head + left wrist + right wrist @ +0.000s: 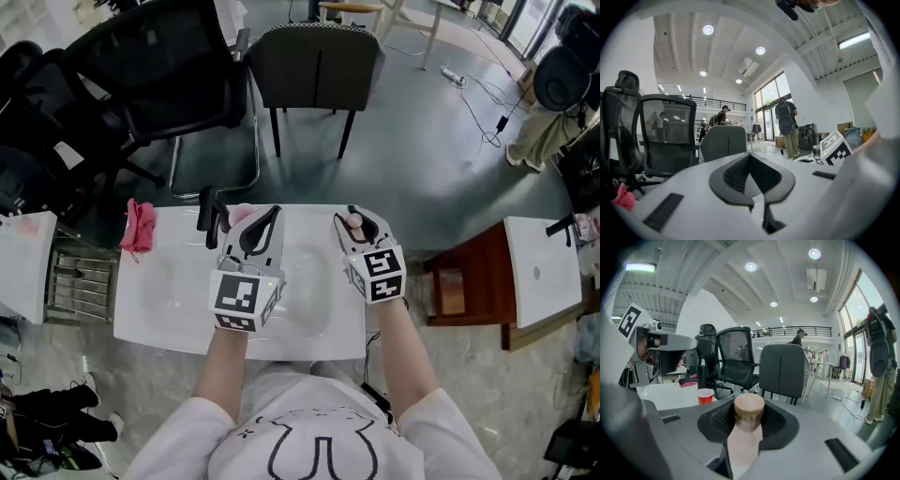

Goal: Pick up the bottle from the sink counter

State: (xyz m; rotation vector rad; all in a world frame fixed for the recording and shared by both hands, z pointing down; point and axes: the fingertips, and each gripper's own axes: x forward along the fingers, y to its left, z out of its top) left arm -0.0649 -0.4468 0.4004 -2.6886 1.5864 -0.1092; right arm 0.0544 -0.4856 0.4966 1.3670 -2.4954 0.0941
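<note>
A pale pink bottle (745, 441) with a tan, film-wrapped cap (749, 408) stands up between the jaws of my right gripper (748, 420), which is shut on it. In the head view the bottle's cap (354, 222) shows at the tip of the right gripper (357, 217), held above the back edge of the white sink counter (150, 300). My left gripper (274, 214) hovers over the counter beside it. Its jaws (750, 155) are shut with nothing between them. The bottle's lower body is hidden by the jaws.
A black faucet (208, 220) stands at the counter's back, left of the left gripper. A pink cloth (139, 227) lies at the back left corner. A red cup (705, 395) sits on the counter. Beyond are a black office chair (159, 75), a grey chair (314, 66) and a brown cabinet (469, 281).
</note>
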